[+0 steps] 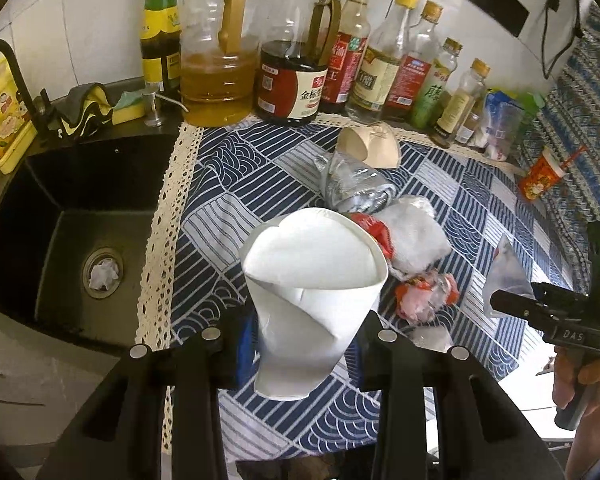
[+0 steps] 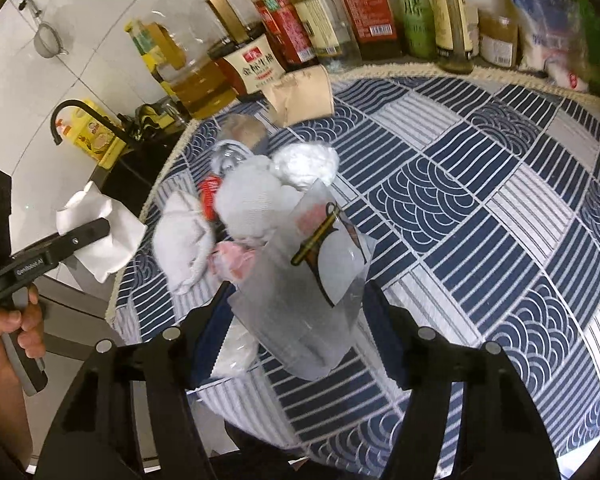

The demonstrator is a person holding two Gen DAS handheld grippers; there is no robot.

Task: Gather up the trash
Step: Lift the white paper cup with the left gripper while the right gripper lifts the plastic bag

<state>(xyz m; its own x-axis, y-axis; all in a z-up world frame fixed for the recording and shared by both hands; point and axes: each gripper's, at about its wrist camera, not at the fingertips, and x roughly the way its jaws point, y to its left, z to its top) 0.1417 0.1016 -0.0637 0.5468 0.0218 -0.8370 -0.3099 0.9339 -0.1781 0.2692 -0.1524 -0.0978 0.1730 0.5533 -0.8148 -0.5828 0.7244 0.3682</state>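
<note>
The fingers (image 1: pixel 236 344) of the left gripper (image 1: pixel 300 360) are pinching a crushed white paper cup (image 1: pixel 312 280), the right gripper (image 2: pixel 296 320) a clear plastic bag (image 2: pixel 300 280); both are lifting trash off the bench (image 2: pixel 480 200), probably for disposal.

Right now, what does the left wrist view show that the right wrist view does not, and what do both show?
Only the left view shows the sink with tissue in its drain, and a red cup at the far right.

Only the right view shows a strainer hanging on the wall.

Both show the crushed white cup held by the left gripper, the clear bag held by the right gripper, the brown cup, the bottles and the blue cloth.
</note>
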